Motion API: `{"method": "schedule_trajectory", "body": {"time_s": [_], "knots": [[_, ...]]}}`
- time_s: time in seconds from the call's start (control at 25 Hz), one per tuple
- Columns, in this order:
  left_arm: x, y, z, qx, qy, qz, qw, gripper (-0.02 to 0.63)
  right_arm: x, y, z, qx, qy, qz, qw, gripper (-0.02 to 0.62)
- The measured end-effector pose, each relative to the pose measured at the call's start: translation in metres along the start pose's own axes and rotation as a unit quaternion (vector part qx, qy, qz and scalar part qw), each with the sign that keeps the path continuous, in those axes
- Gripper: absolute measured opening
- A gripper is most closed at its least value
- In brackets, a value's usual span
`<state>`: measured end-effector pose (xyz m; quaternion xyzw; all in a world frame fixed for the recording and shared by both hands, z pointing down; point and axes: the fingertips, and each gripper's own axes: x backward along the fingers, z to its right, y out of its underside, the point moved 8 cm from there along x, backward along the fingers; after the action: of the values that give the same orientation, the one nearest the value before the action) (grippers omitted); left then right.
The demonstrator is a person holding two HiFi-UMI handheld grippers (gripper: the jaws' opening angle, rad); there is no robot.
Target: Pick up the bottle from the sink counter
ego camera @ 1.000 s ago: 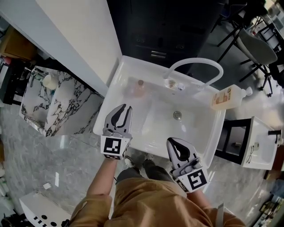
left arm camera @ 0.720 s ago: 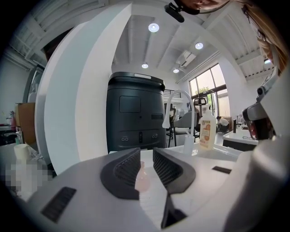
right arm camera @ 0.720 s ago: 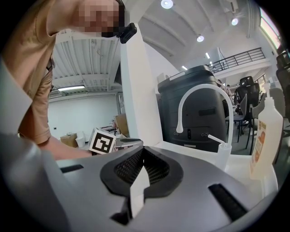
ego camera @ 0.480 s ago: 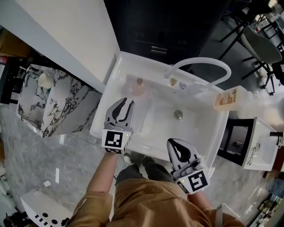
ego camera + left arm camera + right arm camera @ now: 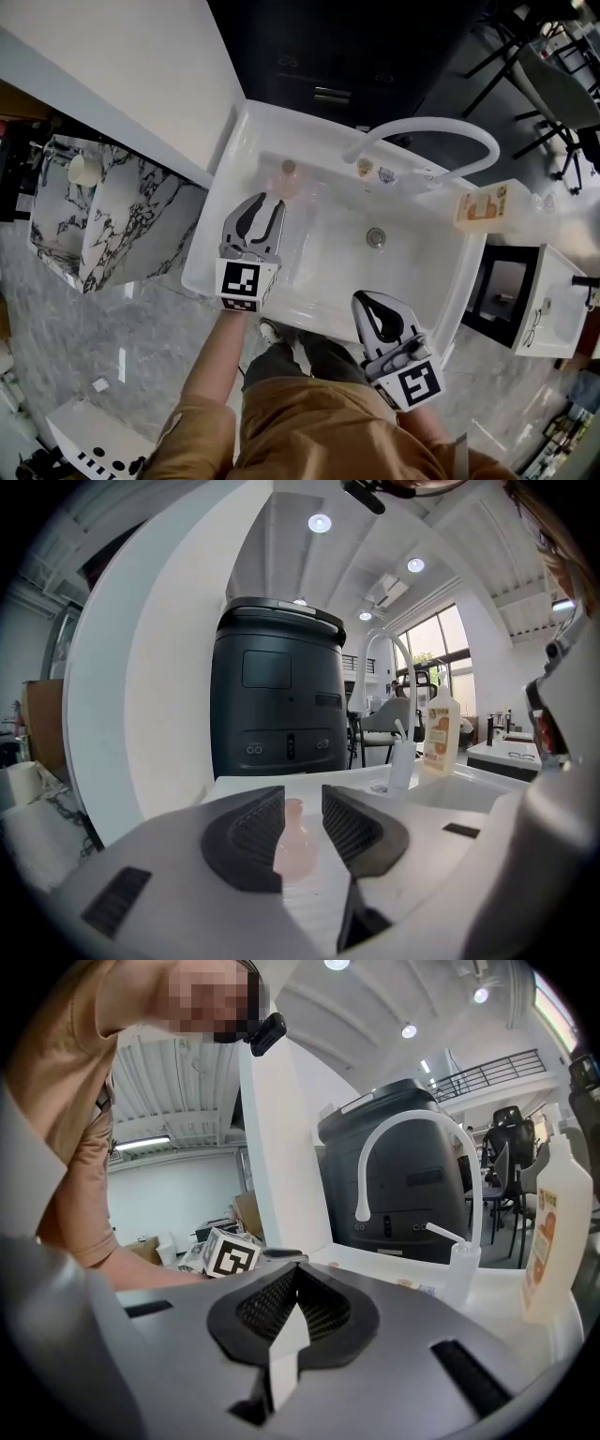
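Observation:
A small pale pink bottle (image 5: 289,178) stands upright on the white sink counter (image 5: 246,141) at the back left corner. My left gripper (image 5: 264,201) hovers just short of it, over the basin's left side. Its jaws are opening and nothing is between the pads. In the left gripper view the pink bottle (image 5: 294,840) shows through the gap of the left gripper (image 5: 303,803), a little ahead of the fingertips. My right gripper (image 5: 375,307) hangs at the sink's near rim with its jaws shut and empty; the right gripper (image 5: 298,1277) shows its pads meeting.
A white arched faucet (image 5: 433,127) spans the back of the sink. A large soap bottle with an orange label (image 5: 485,204) stands at the right corner. The drain (image 5: 376,237) sits mid-basin. A marble basin (image 5: 122,225) is to the left, a dark cabinet (image 5: 337,56) behind.
My left gripper has moved forward toward the pink bottle and its jaws have spread wider. The right gripper has hardly moved.

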<state>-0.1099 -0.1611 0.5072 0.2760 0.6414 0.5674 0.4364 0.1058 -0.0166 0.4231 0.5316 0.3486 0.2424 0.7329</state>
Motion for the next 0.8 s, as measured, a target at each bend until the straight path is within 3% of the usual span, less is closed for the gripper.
{"method": "schedule_trajectory", "body": {"time_s": [0.8], "knots": [[-0.055, 0.026, -0.005, 0.007, 0.011, -0.027, 0.9996, 0.161, -0.012, 0.012, 0.02, -0.01, 0.0, -0.014, 1.0, 0.003]]}}
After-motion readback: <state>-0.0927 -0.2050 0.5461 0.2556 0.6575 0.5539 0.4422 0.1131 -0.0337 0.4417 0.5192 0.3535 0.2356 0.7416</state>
